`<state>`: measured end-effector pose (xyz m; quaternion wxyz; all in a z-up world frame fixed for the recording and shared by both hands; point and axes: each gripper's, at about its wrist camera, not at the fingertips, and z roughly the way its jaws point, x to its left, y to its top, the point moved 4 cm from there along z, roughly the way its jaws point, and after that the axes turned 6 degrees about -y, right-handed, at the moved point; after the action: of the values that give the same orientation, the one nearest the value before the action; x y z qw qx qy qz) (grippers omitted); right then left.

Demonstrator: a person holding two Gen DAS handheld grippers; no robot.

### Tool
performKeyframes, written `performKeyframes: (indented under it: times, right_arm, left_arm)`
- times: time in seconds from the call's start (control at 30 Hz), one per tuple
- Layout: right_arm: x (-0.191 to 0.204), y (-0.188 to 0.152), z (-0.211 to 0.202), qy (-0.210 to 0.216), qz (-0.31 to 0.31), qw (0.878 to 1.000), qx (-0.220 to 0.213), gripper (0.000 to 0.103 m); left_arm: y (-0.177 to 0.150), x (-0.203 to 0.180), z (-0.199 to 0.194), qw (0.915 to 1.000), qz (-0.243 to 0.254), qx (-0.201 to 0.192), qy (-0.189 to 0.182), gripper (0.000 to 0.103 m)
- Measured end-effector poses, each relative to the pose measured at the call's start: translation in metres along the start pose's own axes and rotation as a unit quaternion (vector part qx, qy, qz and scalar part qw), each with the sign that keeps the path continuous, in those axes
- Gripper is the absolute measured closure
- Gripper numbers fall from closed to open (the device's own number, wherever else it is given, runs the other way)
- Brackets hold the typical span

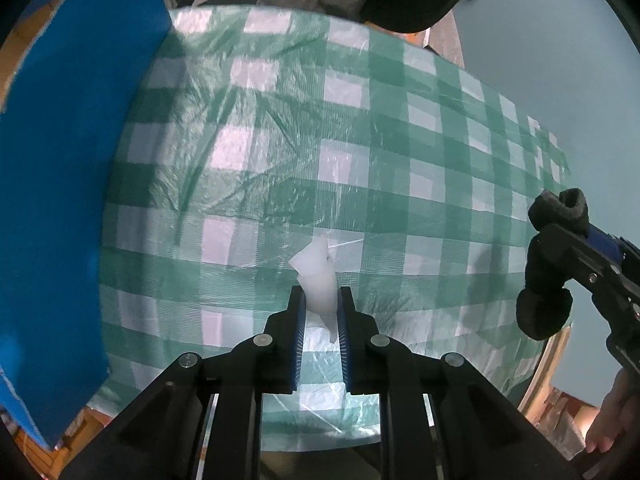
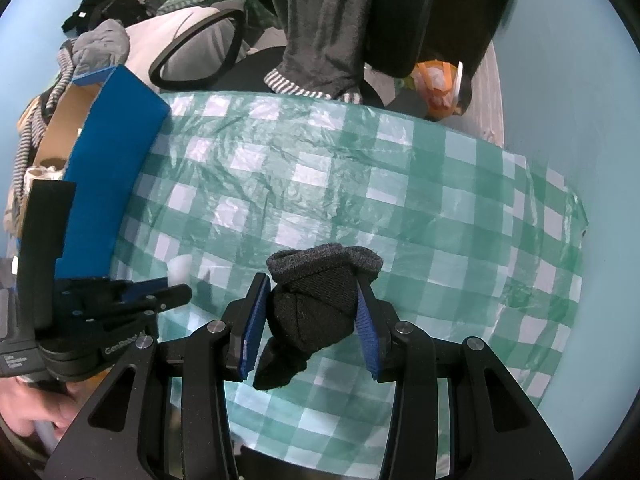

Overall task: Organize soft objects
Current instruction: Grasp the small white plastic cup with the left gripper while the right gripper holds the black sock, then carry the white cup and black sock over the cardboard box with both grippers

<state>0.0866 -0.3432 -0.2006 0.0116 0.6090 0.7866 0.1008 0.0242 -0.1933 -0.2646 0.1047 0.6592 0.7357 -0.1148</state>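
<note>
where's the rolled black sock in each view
Left wrist view: the black sock is at the far right edge, clamped in the right gripper.
Right wrist view: bottom centre, pinched between the blue pads.
Shared landmark: the blue box at the left of the green checked tablecloth.

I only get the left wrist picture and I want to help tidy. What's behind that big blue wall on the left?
Observer: That's the blue flap of an open cardboard box, brown inside.
Child: Is anything near it?
Observer: A heap of grey clothes lies just beyond it.
Child: And the black thing on the right?
Observer: A rolled black sock with a grey cuff, squeezed between the right gripper fingers.
</note>
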Motion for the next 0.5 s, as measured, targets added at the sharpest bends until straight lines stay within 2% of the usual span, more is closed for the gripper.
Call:
performKeyframes:
  times: [0.5]
  right_arm:
    - [0.025, 0.006, -0.034, -0.008, -0.031, 0.999, -0.029, 0.062]
  left_arm:
    - [0.020, 0.004, -0.062, 0.9962, 0.072, -0.045, 0.021, 0.088]
